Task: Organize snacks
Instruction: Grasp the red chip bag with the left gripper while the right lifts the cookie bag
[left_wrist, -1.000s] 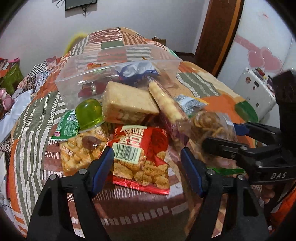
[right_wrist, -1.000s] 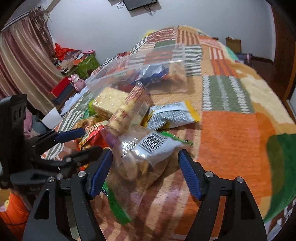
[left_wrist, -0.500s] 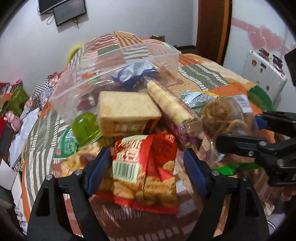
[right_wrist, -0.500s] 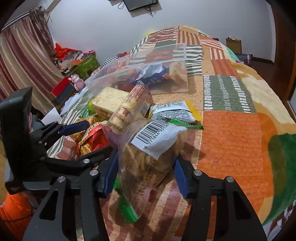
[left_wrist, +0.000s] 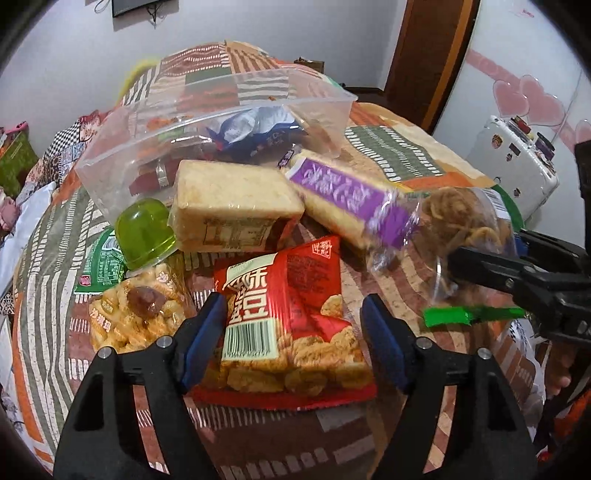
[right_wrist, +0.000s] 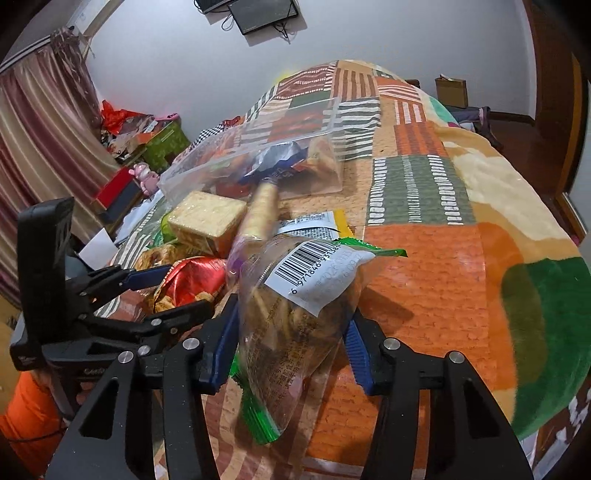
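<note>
My right gripper (right_wrist: 290, 343) is shut on a clear bag of brown twisted snacks (right_wrist: 299, 306) with a barcode label, held lifted above the blanket; it also shows in the left wrist view (left_wrist: 465, 225). My left gripper (left_wrist: 291, 332) is open, its jaws either side of a red snack packet (left_wrist: 291, 317) lying on the bed. Behind lie a wrapped square cracker block (left_wrist: 232, 206), a purple-labelled biscuit sleeve (left_wrist: 347, 203), a green jelly cup (left_wrist: 144, 232) and a bag of puffed snacks (left_wrist: 136, 314). A clear plastic box (left_wrist: 218, 110) at the back holds several packets.
Everything lies on a patchwork blanket (right_wrist: 424, 229) over a bed. A silver and yellow packet (right_wrist: 317, 225) lies beyond the held bag. A green sachet (left_wrist: 103, 266) is at the left. A white cabinet (left_wrist: 517, 162) stands at the right.
My right gripper closed on the clear snack bag and lifted it. My left gripper moved closer to the red packet, still open.
</note>
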